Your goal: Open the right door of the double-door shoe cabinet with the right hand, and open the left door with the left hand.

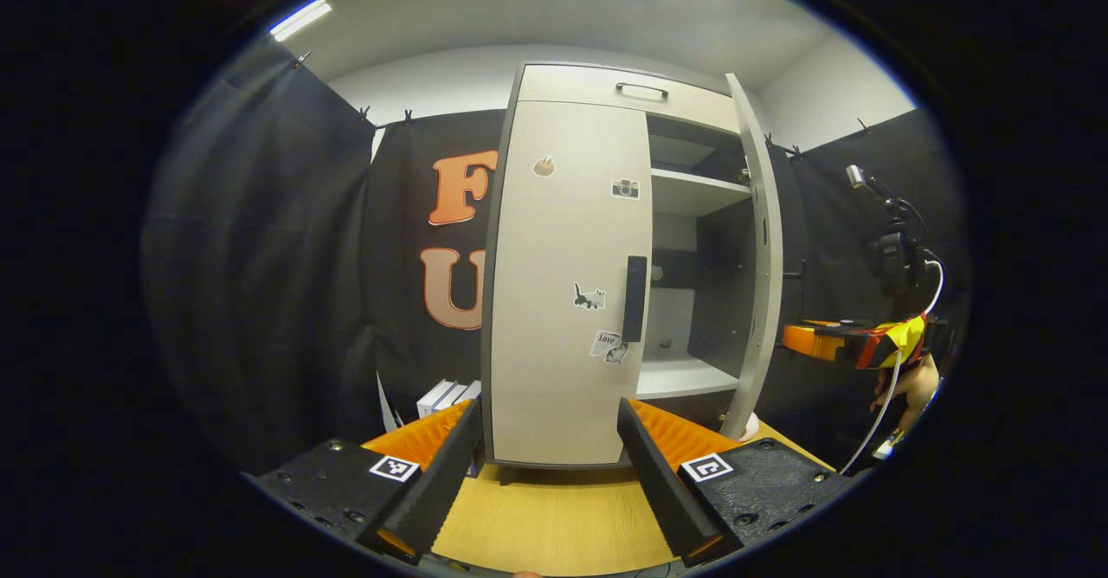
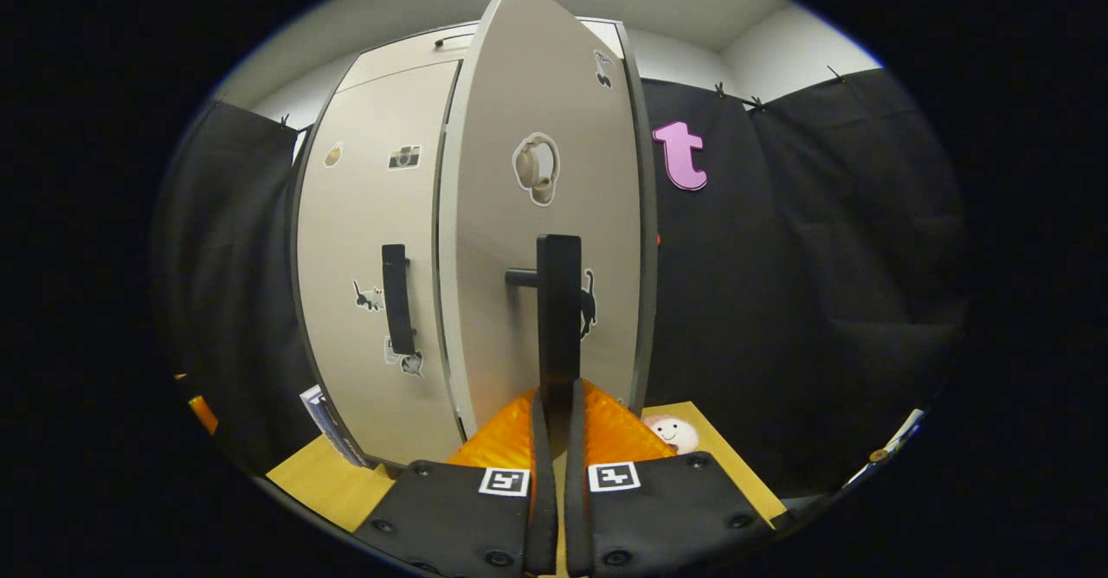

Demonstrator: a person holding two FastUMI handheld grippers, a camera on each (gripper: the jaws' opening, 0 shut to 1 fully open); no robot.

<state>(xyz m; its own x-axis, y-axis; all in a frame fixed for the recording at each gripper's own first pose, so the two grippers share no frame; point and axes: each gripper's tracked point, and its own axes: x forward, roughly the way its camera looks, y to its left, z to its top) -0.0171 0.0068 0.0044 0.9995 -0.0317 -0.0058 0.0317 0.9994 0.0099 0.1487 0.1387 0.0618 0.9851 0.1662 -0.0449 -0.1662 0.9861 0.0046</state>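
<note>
Right door: already swung well out from the shoe cabinet (image 1: 597, 85); in the left gripper view I see the right door (image 1: 756, 249) edge-on, with the shelves (image 1: 692, 193) behind it exposed.
Right hand-held gripper: my right hand-held gripper (image 2: 554, 409) is clenched on the right door's handle (image 2: 558, 318), a finger pressed to each side of the bar.
Left door: the left door (image 1: 563, 284) sits flush with the cabinet front, not yet opened; its handle (image 1: 634, 298) runs down the edge next to the opened side.
Left hand-held gripper: my left hand-held gripper (image 1: 550, 452) is released, fingers spread wide, facing the left door and apart from its handle, which sits above the gap between them.
Progress: I judge the first half nearly done or done; the left door is all that remains, starting with a reach up to its handle.
Surroundings: the cabinet stands on a wooden table (image 1: 554, 517); white boxes (image 1: 446, 396) lie by its left foot, and a small smiling plush (image 2: 671, 431) sits near the right door's lower corner.
Obstacles: nothing sits in front of the left door; I think the boxes could be close to its swing.
</note>
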